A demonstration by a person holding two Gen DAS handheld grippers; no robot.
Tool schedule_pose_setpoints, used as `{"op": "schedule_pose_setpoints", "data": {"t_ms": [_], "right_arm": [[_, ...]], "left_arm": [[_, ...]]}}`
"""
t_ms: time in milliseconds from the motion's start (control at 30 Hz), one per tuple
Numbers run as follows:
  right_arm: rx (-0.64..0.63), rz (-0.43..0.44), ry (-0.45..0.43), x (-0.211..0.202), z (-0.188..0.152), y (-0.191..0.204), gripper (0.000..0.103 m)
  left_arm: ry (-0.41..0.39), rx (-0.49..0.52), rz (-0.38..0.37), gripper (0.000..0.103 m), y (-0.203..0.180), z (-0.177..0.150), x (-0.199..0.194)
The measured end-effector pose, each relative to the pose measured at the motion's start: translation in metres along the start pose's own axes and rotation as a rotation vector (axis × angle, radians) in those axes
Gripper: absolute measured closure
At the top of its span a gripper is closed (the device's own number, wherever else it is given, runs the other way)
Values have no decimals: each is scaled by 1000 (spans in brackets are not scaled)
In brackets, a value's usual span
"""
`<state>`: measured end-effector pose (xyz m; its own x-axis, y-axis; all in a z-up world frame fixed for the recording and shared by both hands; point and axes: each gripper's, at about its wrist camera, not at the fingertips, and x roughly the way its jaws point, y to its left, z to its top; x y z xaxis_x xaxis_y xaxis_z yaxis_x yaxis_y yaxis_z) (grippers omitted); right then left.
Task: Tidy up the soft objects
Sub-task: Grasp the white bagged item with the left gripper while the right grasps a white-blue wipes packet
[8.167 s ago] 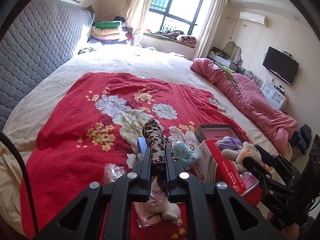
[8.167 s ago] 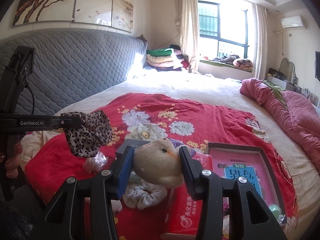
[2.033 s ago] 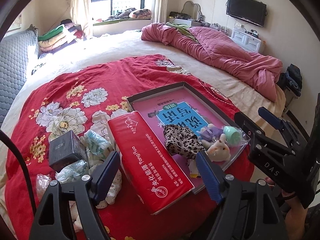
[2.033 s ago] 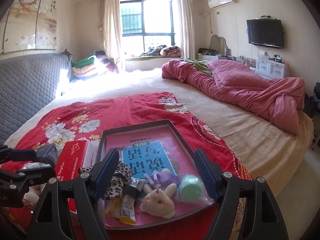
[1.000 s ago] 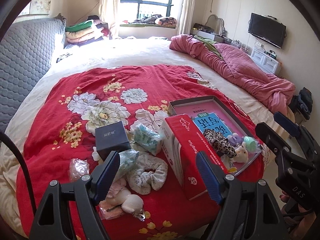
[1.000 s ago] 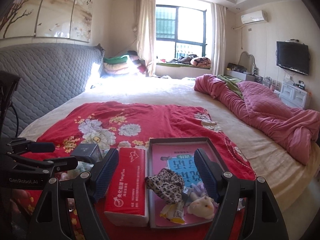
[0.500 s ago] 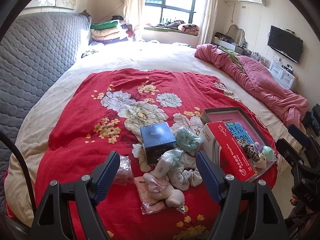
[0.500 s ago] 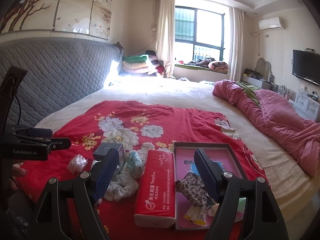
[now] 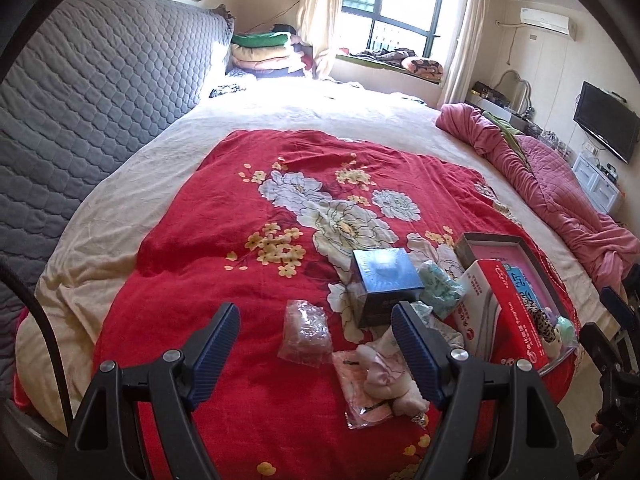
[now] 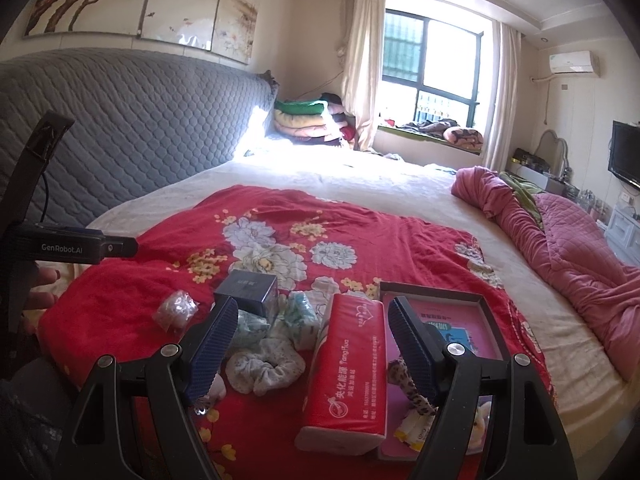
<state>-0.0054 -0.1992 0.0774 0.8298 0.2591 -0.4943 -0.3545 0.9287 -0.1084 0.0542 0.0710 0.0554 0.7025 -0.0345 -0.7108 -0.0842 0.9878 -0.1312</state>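
Grippers: we see the left gripper [image 9: 314, 332] and right gripper [image 10: 308, 330] both spread wide — nothing between the pads.
Loose pile: a white scrunchie [image 10: 264, 366], a bagged pink plush [image 9: 384, 380] and a clear bag [image 9: 306, 332] lie on the red blanket [image 9: 224, 248].
Tray [image 10: 436, 294]: holds the leopard scrunchie [image 10: 414, 394] (right of the tissue pack [image 10: 348, 364]).

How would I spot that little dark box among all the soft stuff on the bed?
Start at the red flowered blanket spread over the bed, then find the tall red tissue pack near its front edge. The dark box sits just left of it, behind a pale scrunchie. It is the only hard, square-cornered, navy thing among crumpled fabric bits.
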Motion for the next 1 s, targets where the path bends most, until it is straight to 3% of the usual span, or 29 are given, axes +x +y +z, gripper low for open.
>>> {"op": "schedule_pose_setpoints", "data": {"t_ms": [200, 467, 600, 800, 1000], "right_arm": [[-28, 19, 49, 23, -8, 10, 24], [-98, 42, 146, 77, -3, 3, 24], [-186, 100, 214, 113, 11, 2, 24], [-407, 156, 377, 179, 25, 12, 24], [-464, 228, 556, 235, 30, 12, 24]], "left_arm": [[23, -9, -30, 25, 7, -11, 14], [98, 112, -169, 25, -42, -17, 58], [141, 158, -202, 25, -59, -19, 81], [209, 127, -309, 25, -63, -19, 111], [243, 141, -333, 25, -62, -20, 132]]}}
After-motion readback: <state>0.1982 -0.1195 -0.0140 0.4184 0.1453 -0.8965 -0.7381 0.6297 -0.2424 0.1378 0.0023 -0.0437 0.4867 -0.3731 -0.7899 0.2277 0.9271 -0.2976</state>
